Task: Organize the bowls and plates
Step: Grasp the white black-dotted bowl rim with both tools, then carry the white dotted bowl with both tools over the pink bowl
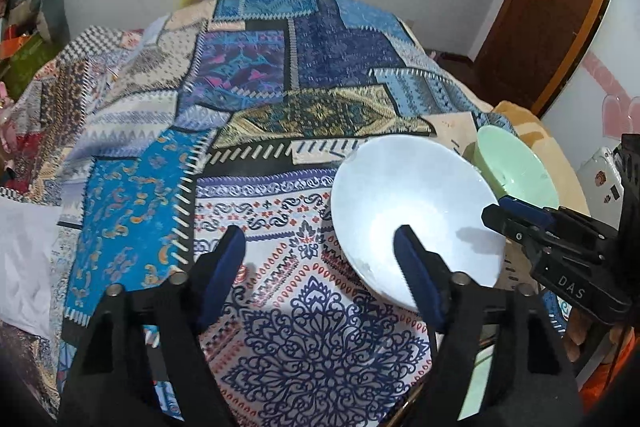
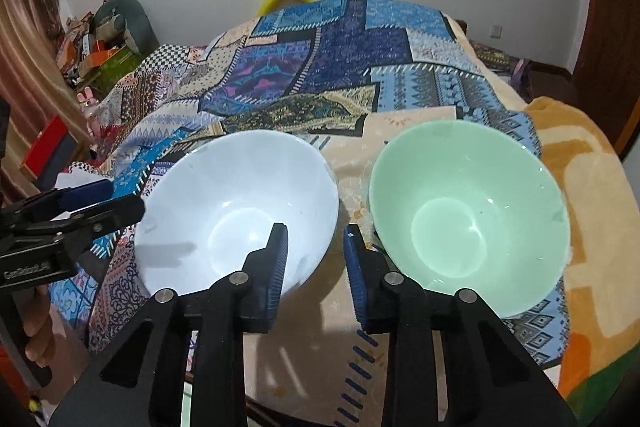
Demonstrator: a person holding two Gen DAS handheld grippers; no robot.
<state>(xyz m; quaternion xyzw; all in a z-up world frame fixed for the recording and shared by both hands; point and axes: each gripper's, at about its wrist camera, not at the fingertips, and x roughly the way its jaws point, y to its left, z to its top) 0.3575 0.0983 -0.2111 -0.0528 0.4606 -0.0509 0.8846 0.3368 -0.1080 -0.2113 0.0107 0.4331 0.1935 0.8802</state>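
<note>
A patchwork cloth (image 1: pixel 240 75) of many printed panels, blue, navy, cream and gold with stitched white edging, covers the whole wide surface and is slightly rumpled. Beside it on the right lies one fuzzy orange and beige blanket (image 2: pixel 592 187). Two bowls sit on the near part of the cloth, side by side and just apart, both upright, round, deep and glossy. The white bowl (image 2: pixel 224 195) is on the left and the green bowl (image 2: pixel 480 179) on the right, partly over a plain beige panel. Neither holds anything; their smooth insides show only glints of light and, in the white one, a grey shadow. Two black grippers with ridged blue pads reach down at the white bowl. The right gripper (image 2: pixel 316 259) straddles that bowl's right rim, one pad inside and one outside. Its fingers are drawn close, yet a sliver of cloth shows between the outer pad and the bowl wall, so they do not clamp it. The left gripper (image 1: pixel 320 259) has its fingers spread wide across the bowl's left rim, one over the bowl's inside, the other over the cloth, pinching nothing.
</note>
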